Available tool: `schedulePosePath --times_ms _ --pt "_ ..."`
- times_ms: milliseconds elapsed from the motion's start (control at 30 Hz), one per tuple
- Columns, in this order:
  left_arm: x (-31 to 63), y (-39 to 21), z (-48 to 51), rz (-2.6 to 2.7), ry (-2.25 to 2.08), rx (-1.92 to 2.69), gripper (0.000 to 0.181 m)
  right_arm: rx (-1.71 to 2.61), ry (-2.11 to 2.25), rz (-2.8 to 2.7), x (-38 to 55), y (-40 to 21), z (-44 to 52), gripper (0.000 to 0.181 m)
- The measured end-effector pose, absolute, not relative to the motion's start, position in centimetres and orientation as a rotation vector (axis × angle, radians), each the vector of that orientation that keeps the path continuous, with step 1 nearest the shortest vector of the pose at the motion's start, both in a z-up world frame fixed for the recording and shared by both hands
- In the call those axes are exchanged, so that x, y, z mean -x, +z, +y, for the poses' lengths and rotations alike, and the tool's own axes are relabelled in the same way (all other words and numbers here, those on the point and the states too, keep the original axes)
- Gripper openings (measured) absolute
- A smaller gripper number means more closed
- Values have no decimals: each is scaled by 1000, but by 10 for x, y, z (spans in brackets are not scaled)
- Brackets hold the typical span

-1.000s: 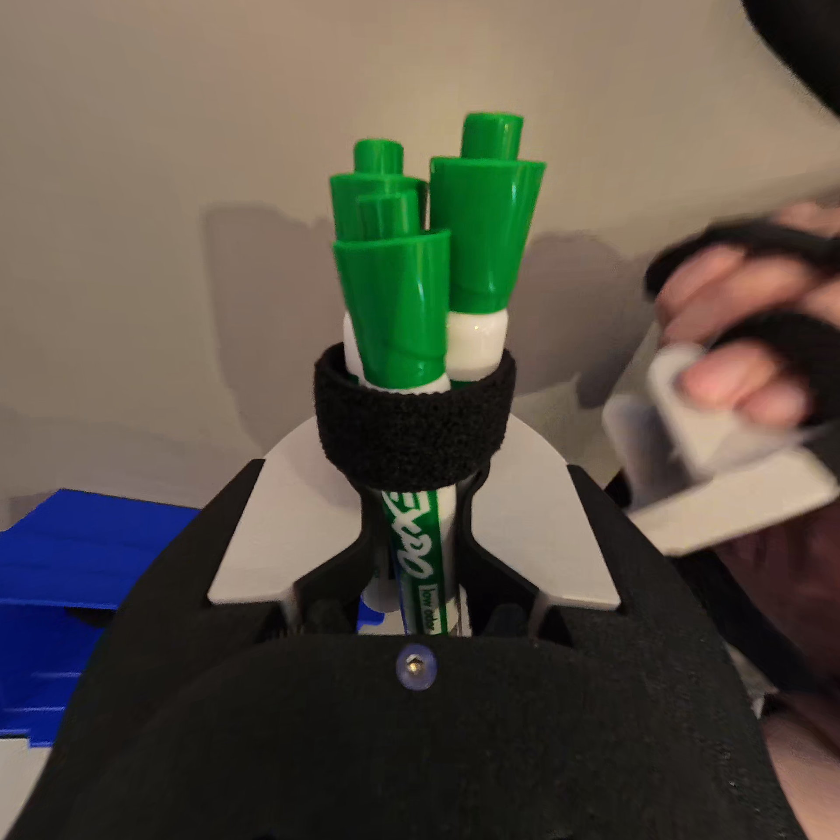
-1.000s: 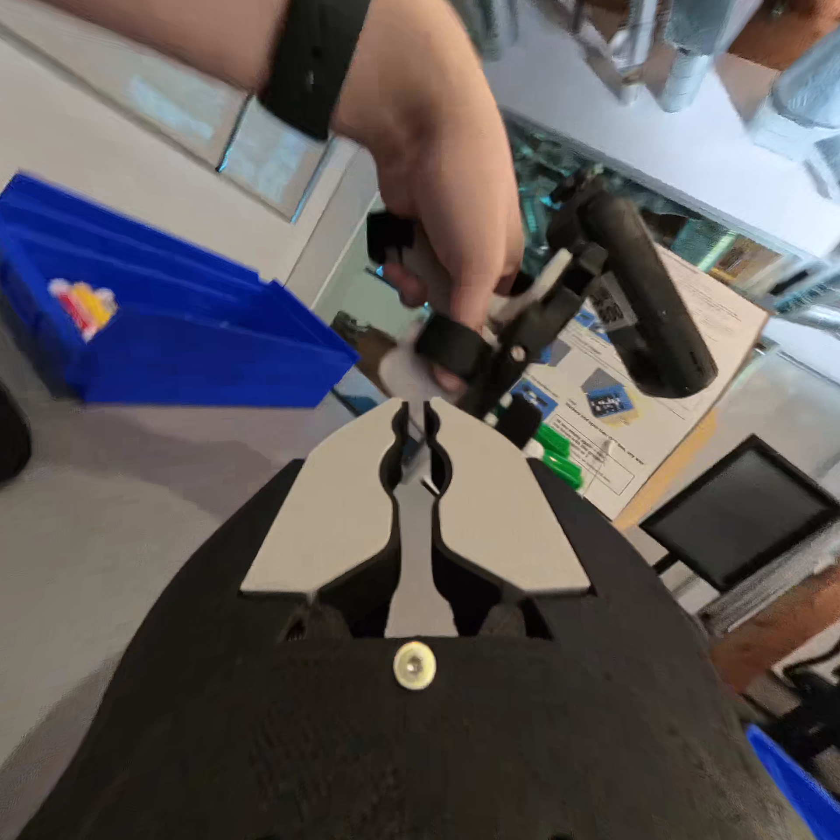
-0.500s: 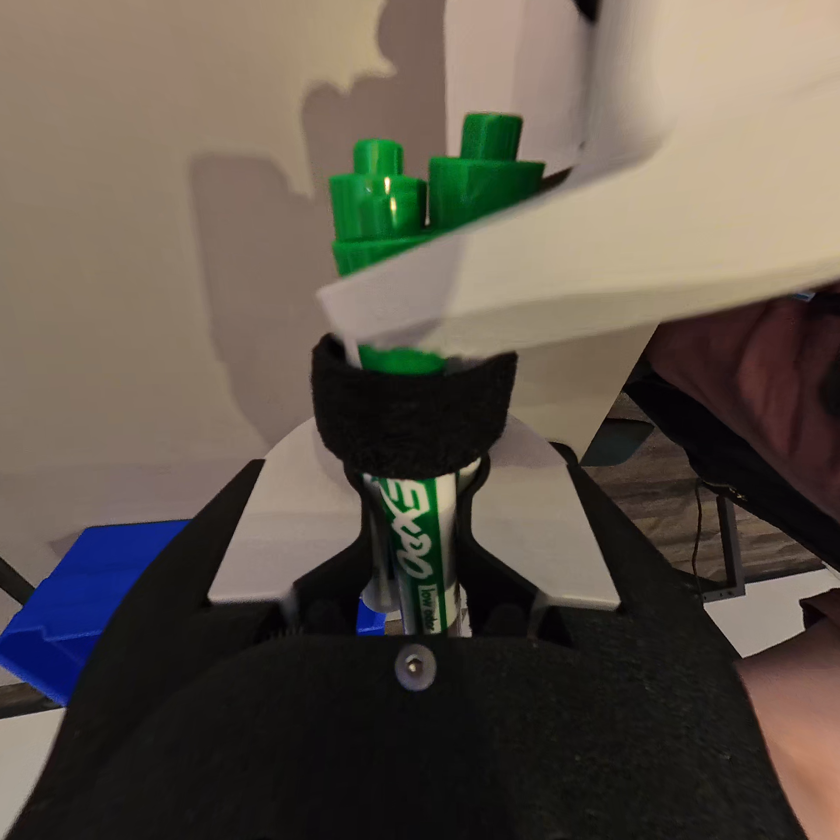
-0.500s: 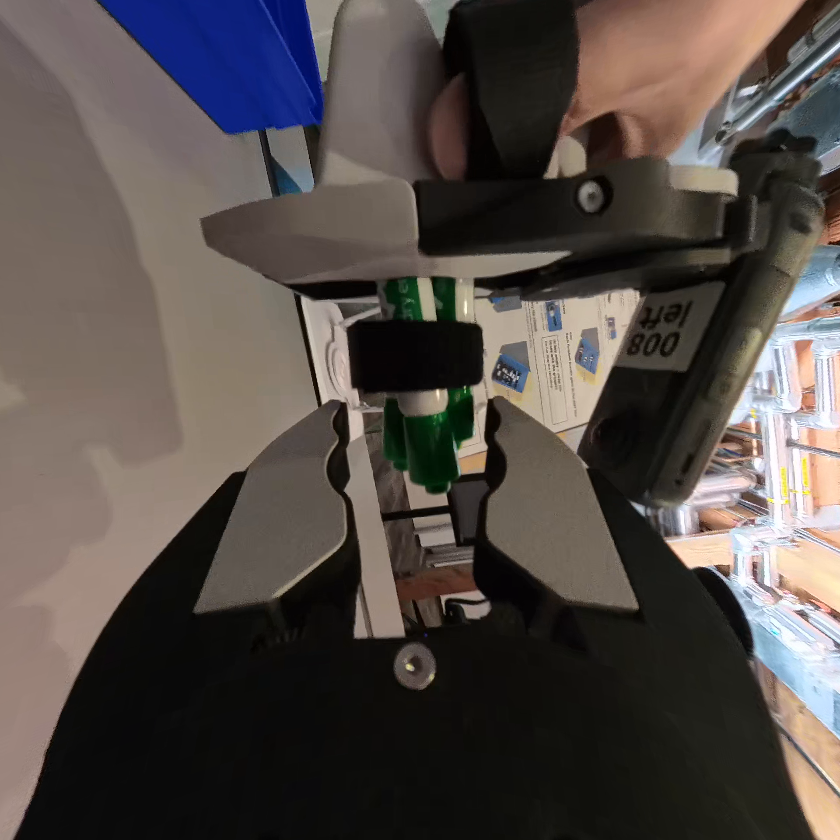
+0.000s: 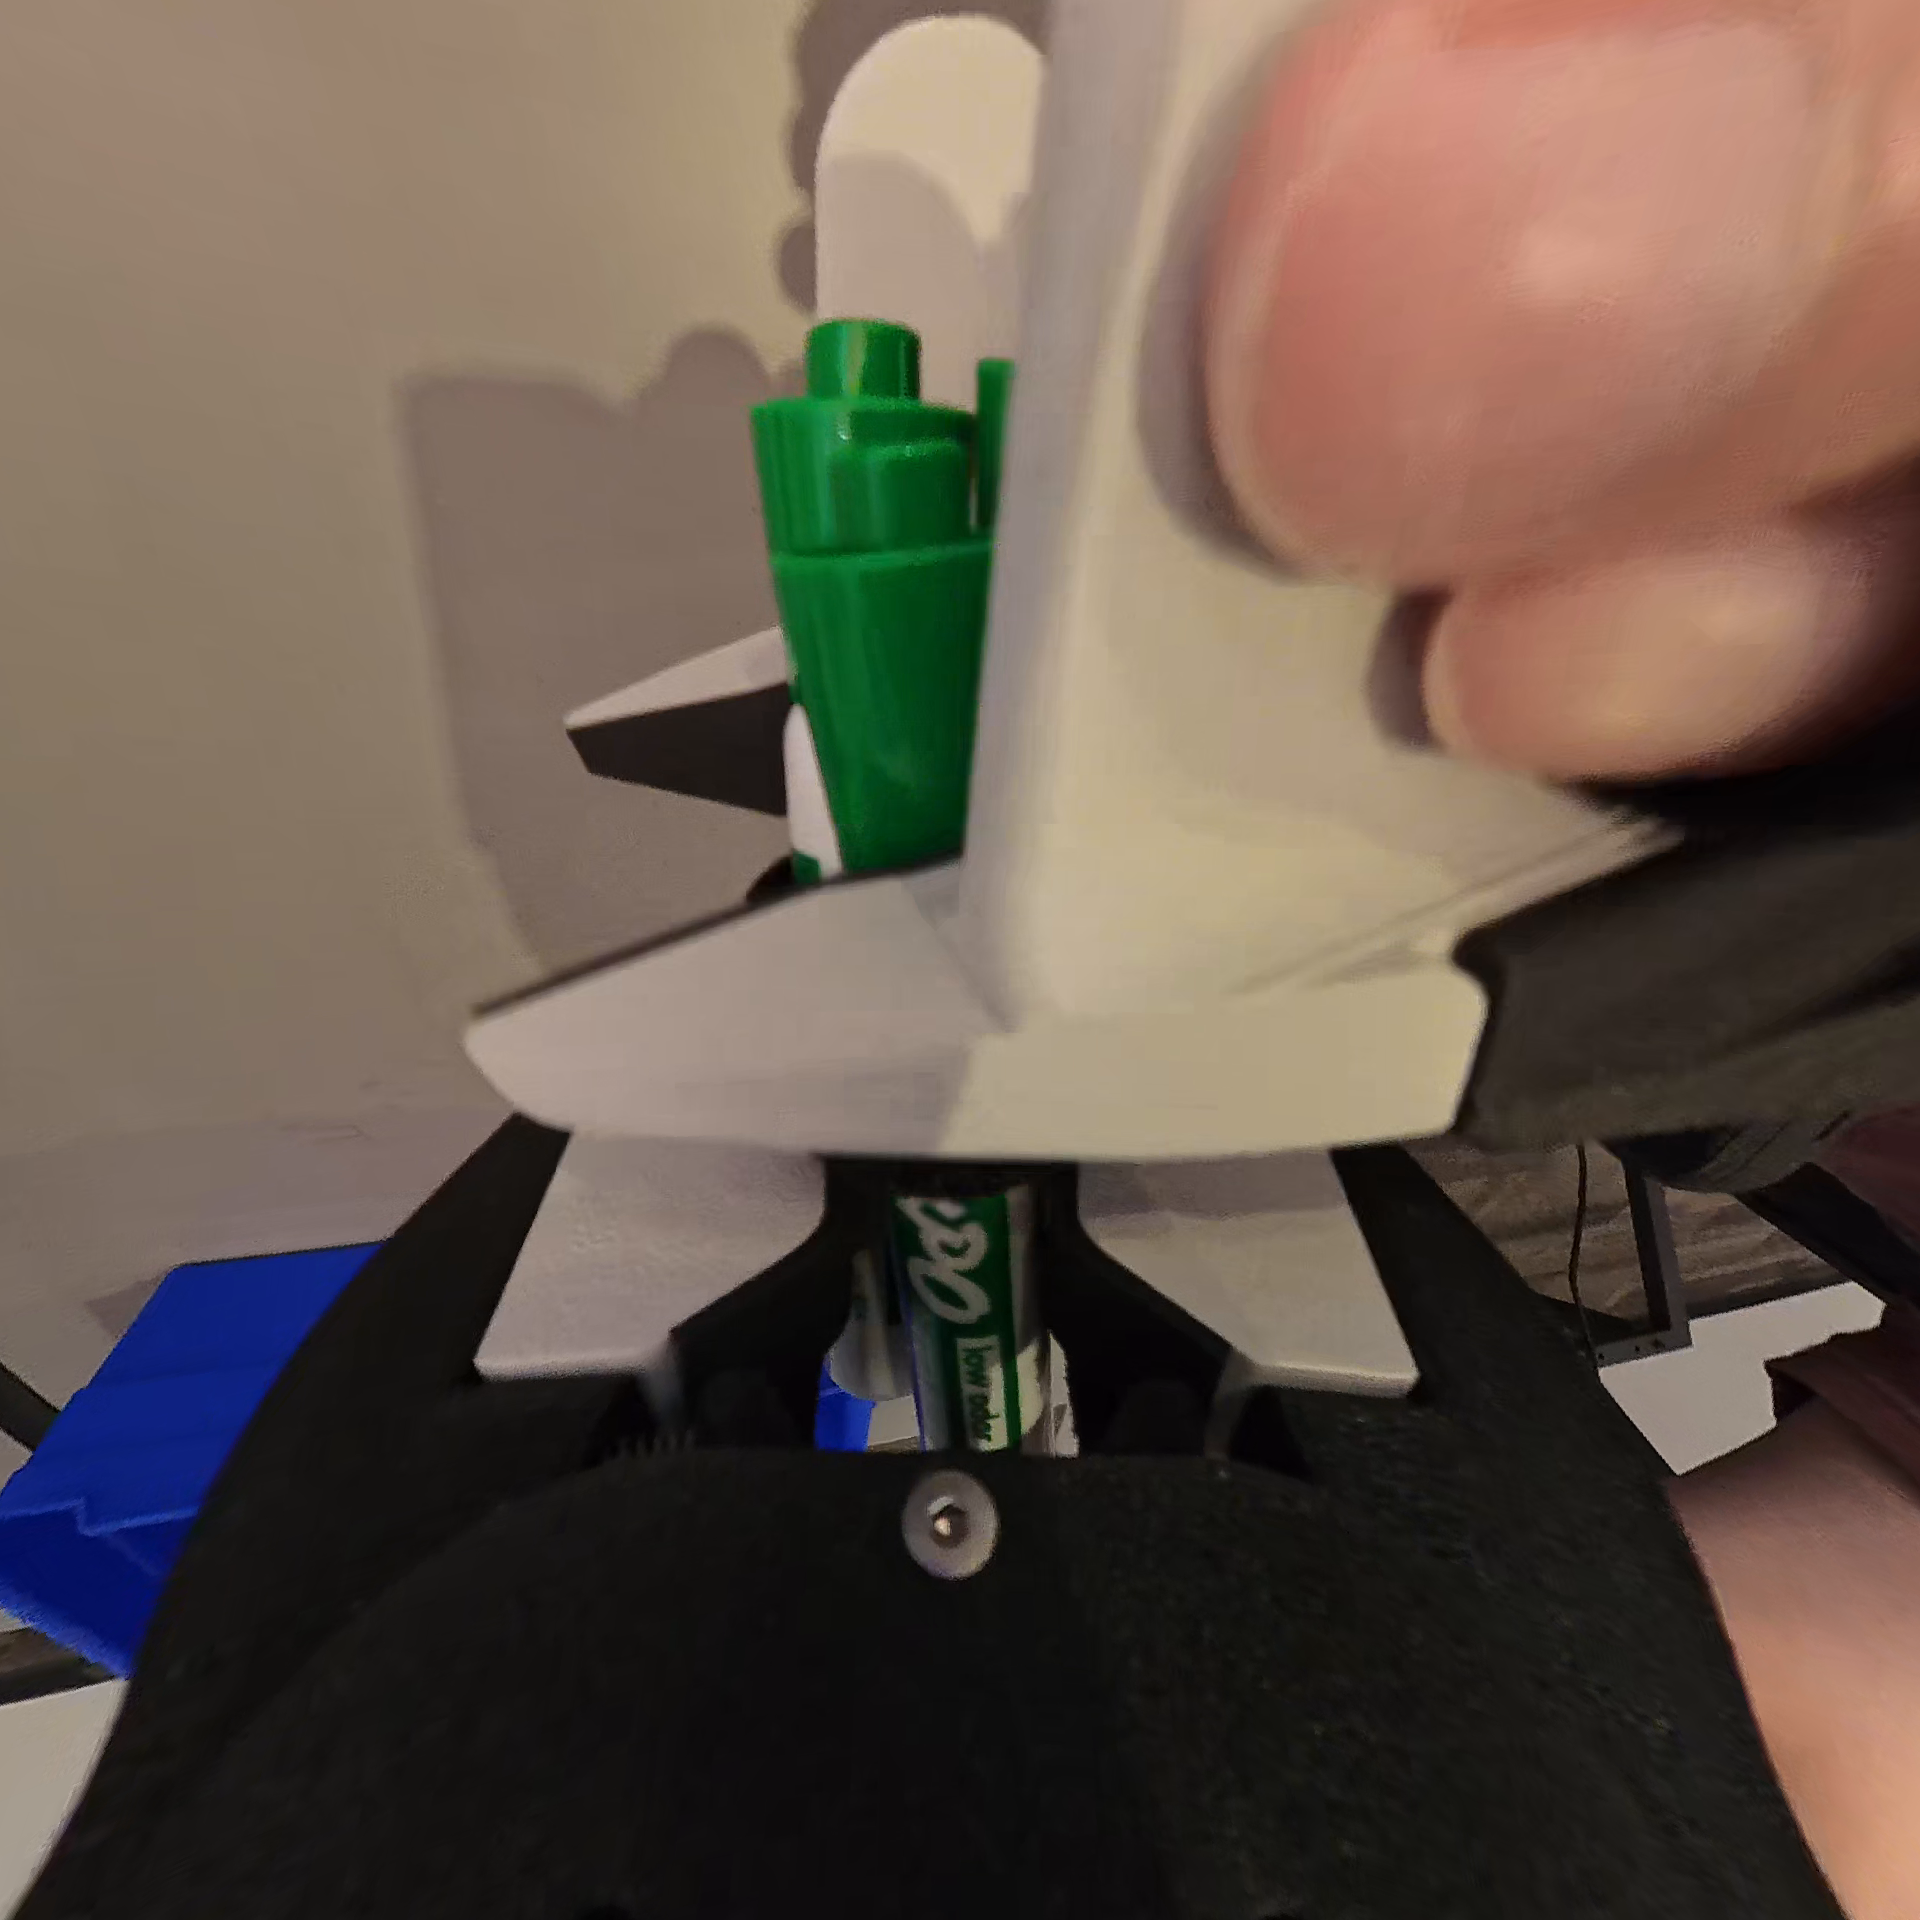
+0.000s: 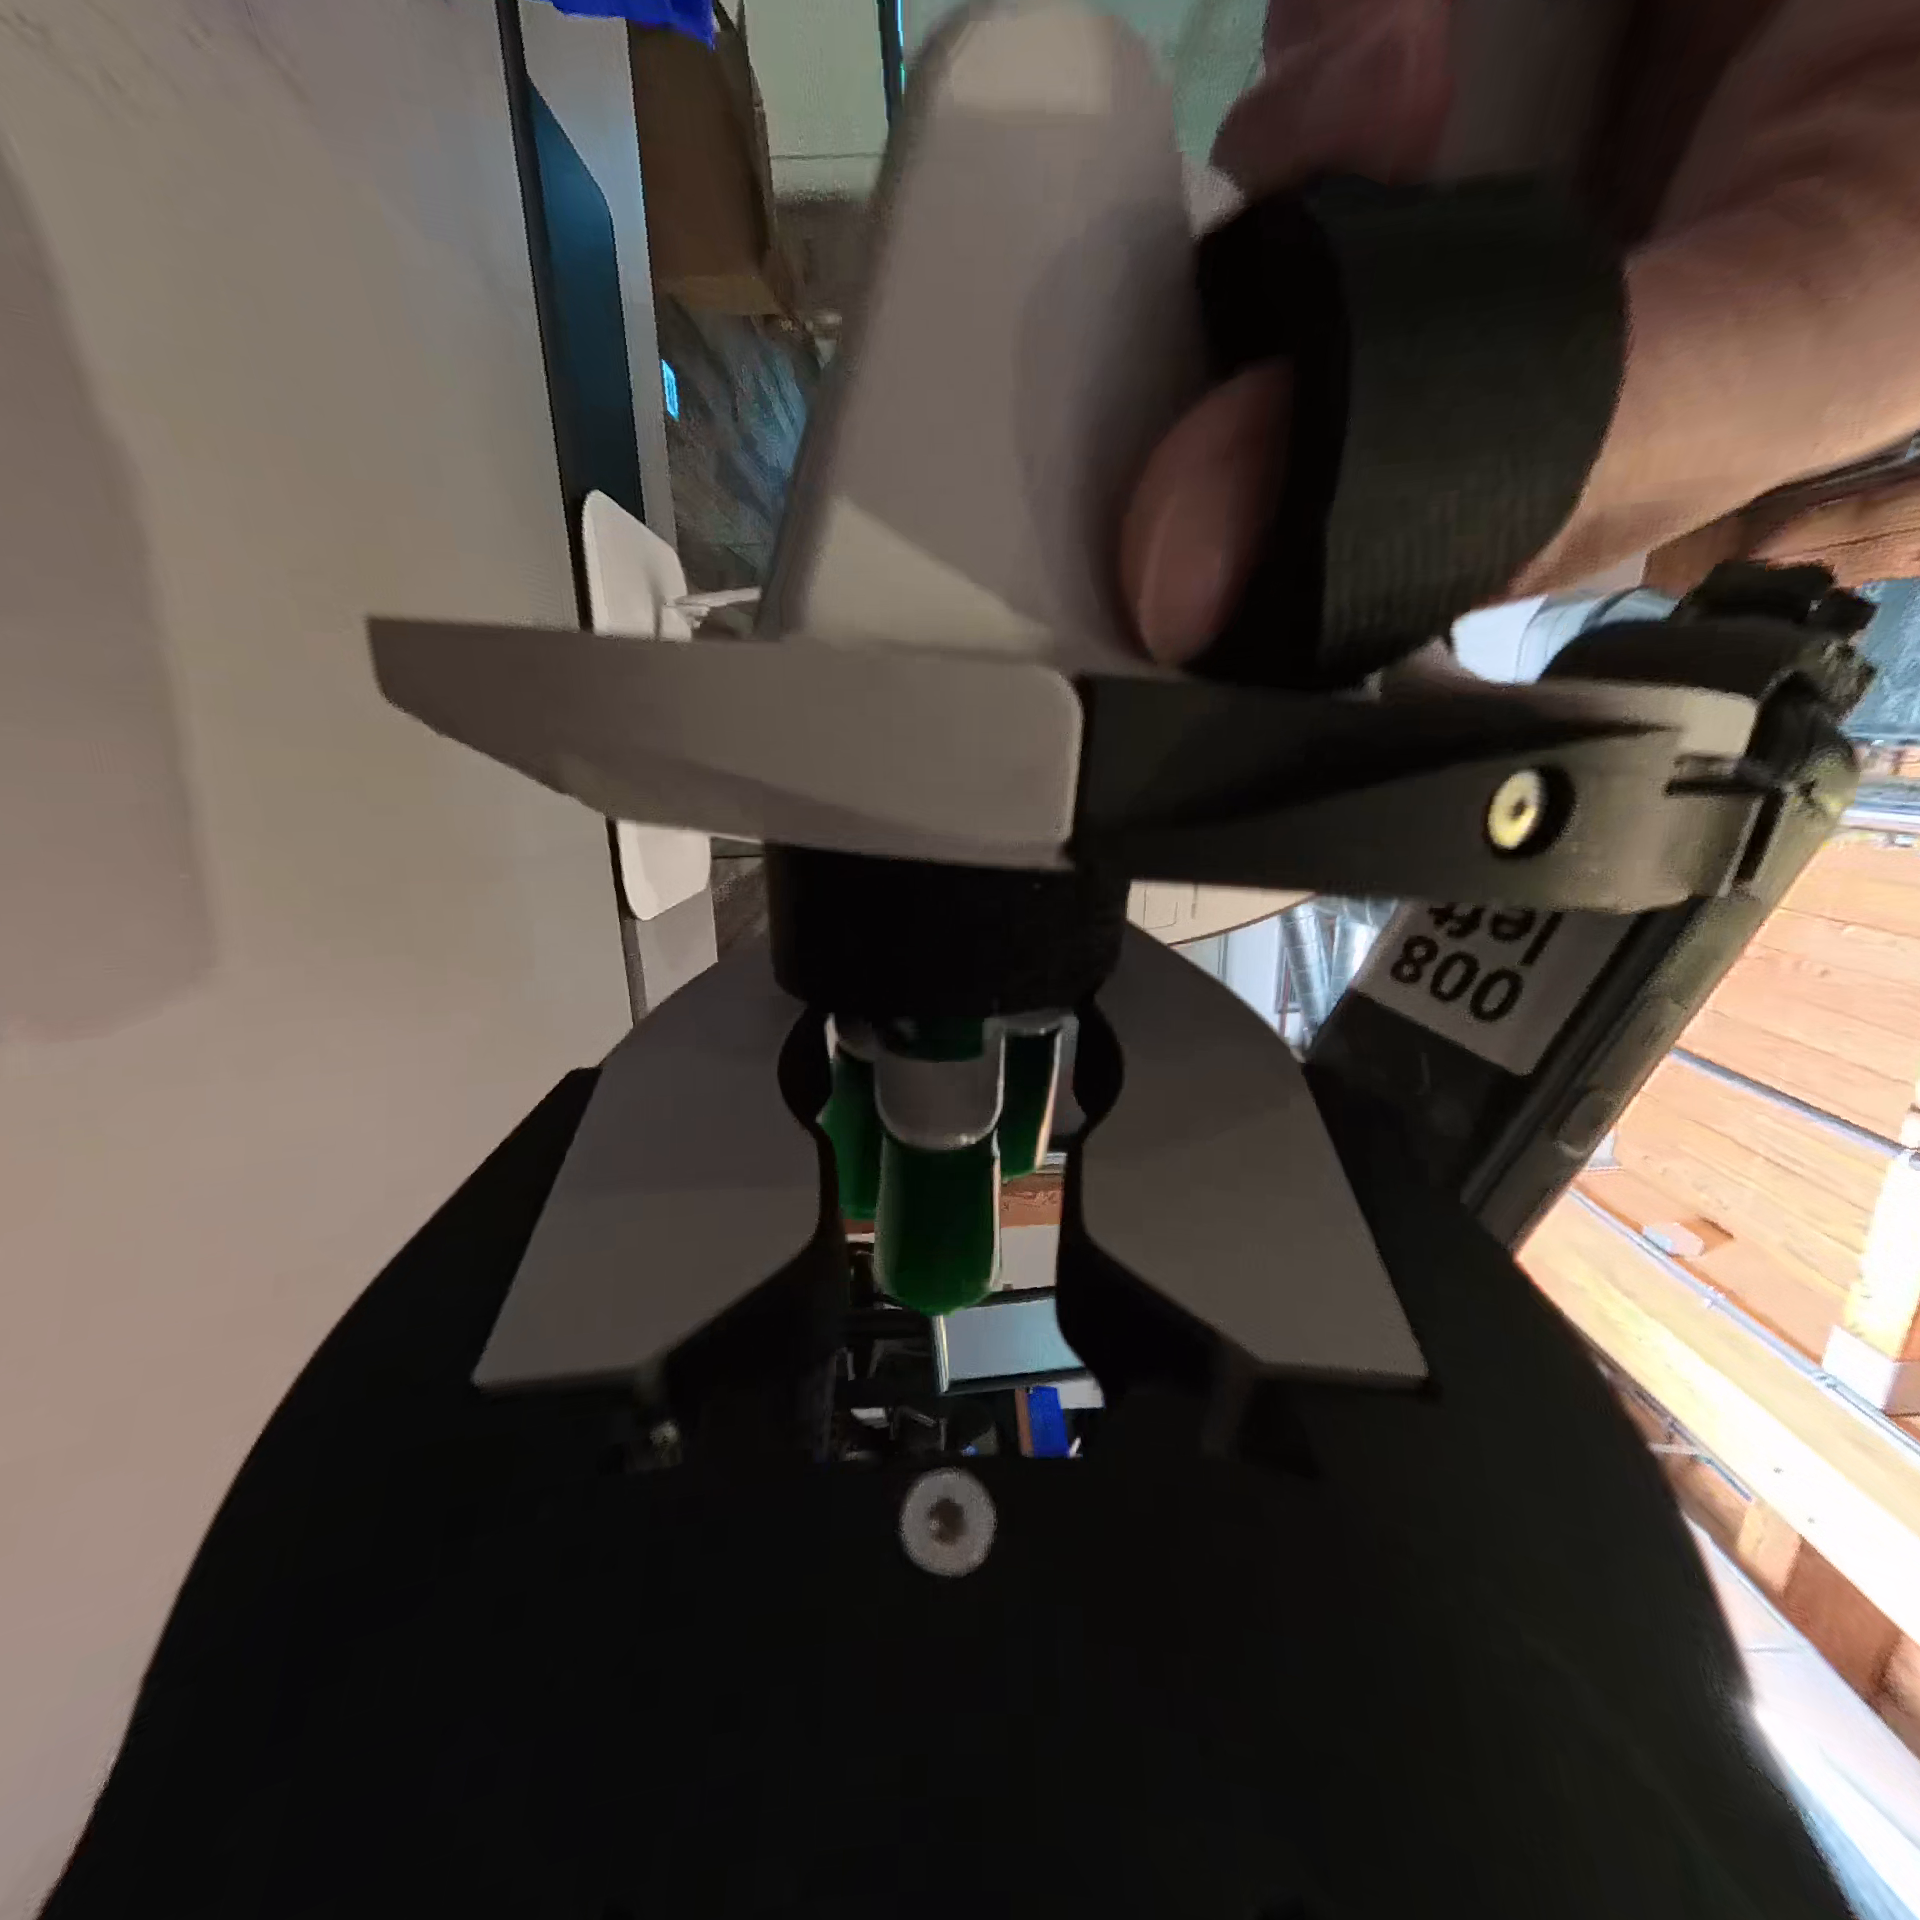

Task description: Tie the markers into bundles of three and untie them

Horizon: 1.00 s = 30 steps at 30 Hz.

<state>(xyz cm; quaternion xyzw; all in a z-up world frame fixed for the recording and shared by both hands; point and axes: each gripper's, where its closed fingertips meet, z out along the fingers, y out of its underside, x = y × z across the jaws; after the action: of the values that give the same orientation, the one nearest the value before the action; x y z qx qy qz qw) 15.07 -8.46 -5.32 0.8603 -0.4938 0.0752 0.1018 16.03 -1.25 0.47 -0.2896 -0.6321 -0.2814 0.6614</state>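
Three green-capped markers (image 5: 873,644) are bound by a black strap (image 6: 945,935) into one bundle. My left gripper (image 5: 951,1174) is shut on the bundle's barrels and holds it upright in the air. My right gripper (image 6: 945,997) has come in crosswise, with a finger on each side of the caps (image 6: 925,1195) just past the strap, closed against them. In the left wrist view one of its grey fingers (image 5: 831,1039) hides the strap. The left gripper's finger (image 6: 727,748) crosses the top of the right wrist view.
A person's hand (image 5: 1558,312) on the right gripper fills the upper right, blurred. A blue bin (image 5: 156,1403) sits low at the left. A plain pale wall (image 5: 312,520) is behind. Wooden shelving (image 6: 1766,1143) shows at the right.
My right gripper turned, opened, moved onto the marker bundle and narrowed around the caps below the strap. My left gripper kept holding the bundle upright.
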Motion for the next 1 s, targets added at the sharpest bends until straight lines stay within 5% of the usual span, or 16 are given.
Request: schedulePosePath --times_ms 633,867,1000 --pt "-168 -41 -98 -1452 405 -2506 42 677 -702 -1356 -170 21 -8 39" --pt "-166 -36 -89 -1547 349 -2537 42 663 -696 -1324 -176 27 -11 64" --pt "-162 -34 -82 -1589 307 -2578 94 651 -647 -1313 -183 34 -21 63"
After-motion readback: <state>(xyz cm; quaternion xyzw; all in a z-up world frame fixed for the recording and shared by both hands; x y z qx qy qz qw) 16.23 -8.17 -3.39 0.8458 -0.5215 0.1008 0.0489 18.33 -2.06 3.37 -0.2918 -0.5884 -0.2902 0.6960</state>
